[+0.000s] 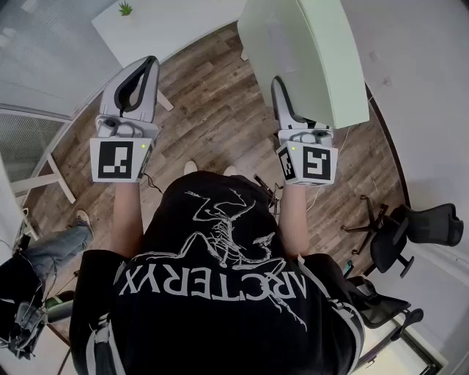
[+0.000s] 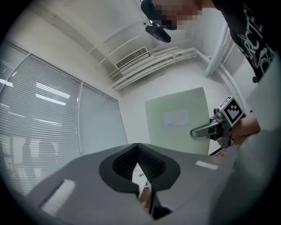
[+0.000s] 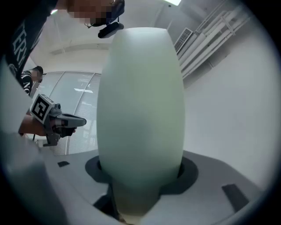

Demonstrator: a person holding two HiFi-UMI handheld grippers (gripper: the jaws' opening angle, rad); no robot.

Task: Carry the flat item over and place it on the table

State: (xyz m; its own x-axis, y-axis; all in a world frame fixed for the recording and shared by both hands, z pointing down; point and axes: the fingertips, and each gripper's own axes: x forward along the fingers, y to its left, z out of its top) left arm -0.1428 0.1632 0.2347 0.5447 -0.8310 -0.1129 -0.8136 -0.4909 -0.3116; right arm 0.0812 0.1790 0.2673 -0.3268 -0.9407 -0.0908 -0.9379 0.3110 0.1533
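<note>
Pale green flat rectangular board [image 1: 308,51], off to the right of the white table [image 1: 172,29] and not on it, clamped by its near edge in the right gripper [image 1: 281,86]; left gripper [image 1: 149,64] nearer that table, jaws together, empty.

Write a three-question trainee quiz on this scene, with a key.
1. True or false: the left gripper is shut and holds nothing.
2. The right gripper grips: A) a cup B) the pale green flat board C) a book.
3. Fill in: on the white table stands a small green ____.
Key: 1 true; 2 B; 3 plant.
</note>
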